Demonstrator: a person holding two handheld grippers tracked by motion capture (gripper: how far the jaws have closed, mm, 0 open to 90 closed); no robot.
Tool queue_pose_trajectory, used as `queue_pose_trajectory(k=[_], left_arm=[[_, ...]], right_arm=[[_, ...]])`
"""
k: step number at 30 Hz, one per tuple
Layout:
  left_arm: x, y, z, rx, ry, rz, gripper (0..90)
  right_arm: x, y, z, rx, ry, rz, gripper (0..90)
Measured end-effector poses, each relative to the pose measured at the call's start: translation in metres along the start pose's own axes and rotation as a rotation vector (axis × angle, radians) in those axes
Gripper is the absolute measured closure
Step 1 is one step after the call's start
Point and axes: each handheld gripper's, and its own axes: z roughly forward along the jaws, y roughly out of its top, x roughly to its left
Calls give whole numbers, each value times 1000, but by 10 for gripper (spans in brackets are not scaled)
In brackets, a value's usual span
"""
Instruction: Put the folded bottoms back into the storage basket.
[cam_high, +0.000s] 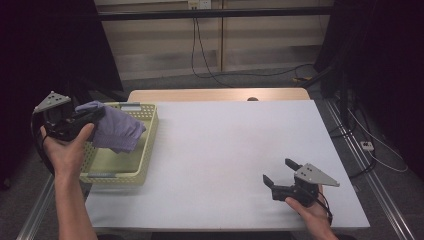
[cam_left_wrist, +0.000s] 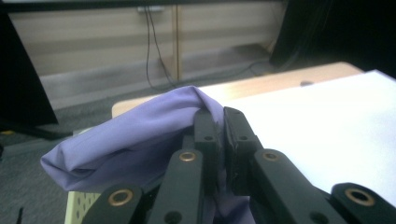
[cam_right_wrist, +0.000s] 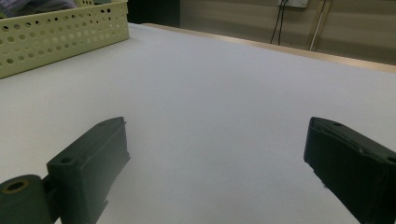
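Note:
A purple cloth (cam_high: 116, 130) hangs above the pale yellow perforated basket (cam_high: 145, 150) at the table's left side. My left gripper (cam_high: 97, 114) is shut on the cloth's upper fold and holds it lifted over the basket. In the left gripper view the purple cloth (cam_left_wrist: 140, 135) bunches around the closed jaws of my left gripper (cam_left_wrist: 221, 122). My right gripper (cam_high: 279, 173) rests low near the table's front right, open, with nothing between its jaws. The right gripper view shows my right gripper (cam_right_wrist: 217, 142) with jaws wide apart over bare white table, and the basket (cam_right_wrist: 56, 35) far off at upper left.
The white table top (cam_high: 225, 150) spreads between the basket and my right gripper. A wooden strip (cam_high: 215, 95) runs along its far edge. Cables (cam_high: 200, 55) trail over the floor behind, and dark curtains (cam_high: 45, 45) stand at both sides.

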Motion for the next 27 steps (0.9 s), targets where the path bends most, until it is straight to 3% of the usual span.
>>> queue_pose_trajectory(k=[8,13,20,23,27], left_arm=[[8,-10,15,71,-4,-17,856],[9,-13,17,130,-39,-14,855],[9,-14,16,151,-90,-16,853],[11,-17,21,174,-89,-23,852],[16,-22,26,210,-54,-46,850]], right_arm=[[0,0,0,0,1,0,61],[0,0,0,0,-1,0,61],[0,0,-1,1,-2,0,61],[0,0,0,0,0,0,61],[0,0,-1,0,-1,1,61]])
